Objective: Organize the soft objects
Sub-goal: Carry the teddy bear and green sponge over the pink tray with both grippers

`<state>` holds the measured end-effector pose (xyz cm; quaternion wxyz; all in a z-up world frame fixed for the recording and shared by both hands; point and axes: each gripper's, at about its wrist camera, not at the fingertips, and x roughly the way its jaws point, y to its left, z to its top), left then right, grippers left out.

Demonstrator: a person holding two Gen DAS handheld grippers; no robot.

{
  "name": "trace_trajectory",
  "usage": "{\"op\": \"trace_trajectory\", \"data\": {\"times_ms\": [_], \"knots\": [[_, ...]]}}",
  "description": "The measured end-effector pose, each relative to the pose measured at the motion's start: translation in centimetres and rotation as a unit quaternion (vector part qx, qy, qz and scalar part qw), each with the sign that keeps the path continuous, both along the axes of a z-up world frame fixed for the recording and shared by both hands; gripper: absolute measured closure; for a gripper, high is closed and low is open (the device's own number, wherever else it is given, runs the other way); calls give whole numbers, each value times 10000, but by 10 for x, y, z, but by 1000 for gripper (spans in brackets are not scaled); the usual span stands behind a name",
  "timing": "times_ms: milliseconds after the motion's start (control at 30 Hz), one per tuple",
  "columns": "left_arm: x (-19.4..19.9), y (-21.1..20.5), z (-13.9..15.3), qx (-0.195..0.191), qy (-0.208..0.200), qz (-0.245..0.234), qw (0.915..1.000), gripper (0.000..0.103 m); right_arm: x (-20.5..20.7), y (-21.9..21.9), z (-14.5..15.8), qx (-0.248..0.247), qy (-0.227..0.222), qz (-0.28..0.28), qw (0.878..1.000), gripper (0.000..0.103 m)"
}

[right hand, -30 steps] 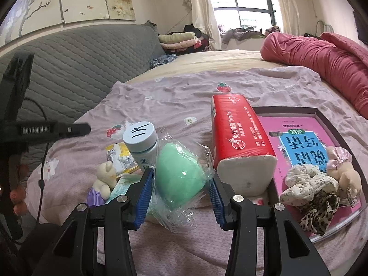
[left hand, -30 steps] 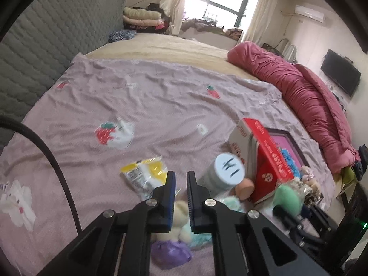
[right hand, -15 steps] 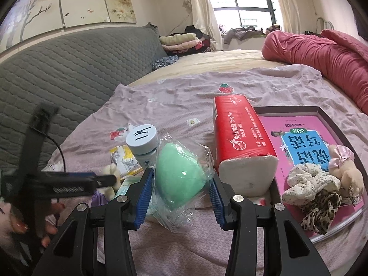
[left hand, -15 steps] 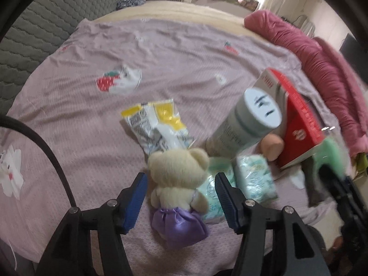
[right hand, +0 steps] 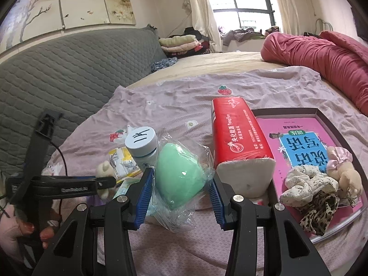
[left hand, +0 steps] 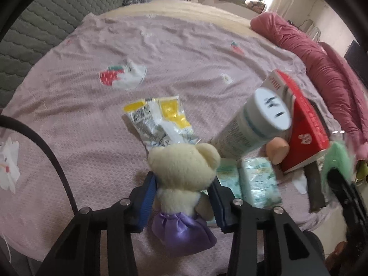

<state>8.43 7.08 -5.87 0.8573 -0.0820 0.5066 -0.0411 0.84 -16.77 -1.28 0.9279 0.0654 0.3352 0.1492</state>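
Clearly, left wrist view: the left gripper [left hand: 181,203] straddles the bear [left hand: 184,181] near the bed's front edge, jaws spread; closing on the fur alone could let it slip.

Right wrist view: the right gripper [right hand: 179,195] pinches the bagged sponge [right hand: 179,177]; its film may slide. Only here shows the tray [right hand: 331,119] with scrunchies [right hand: 310,184].

We are in a home bedroom: a bed spread with a lilac strawberry-print sheet [left hand: 184,53], a grey quilted headboard [right hand: 69,69], a rolled red duvet [right hand: 322,55], folded clothes [right hand: 179,43] stacked by the curtained window [right hand: 241,4], and a floral painting [right hand: 69,2] above.
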Motion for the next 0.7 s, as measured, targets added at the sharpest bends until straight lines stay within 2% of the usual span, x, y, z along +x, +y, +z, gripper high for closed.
{"op": "trace_trajectory", "data": {"times_ms": [400,700], "knots": [[-24,-43,87,-24,-898,-353,9953,58,-14,-25,29,-13,-409,-220,9989,55],[-36,-93,118,-90,-1202,-761,9898,58,-24,-74,46,26,-670,-771,9948,55]]}}
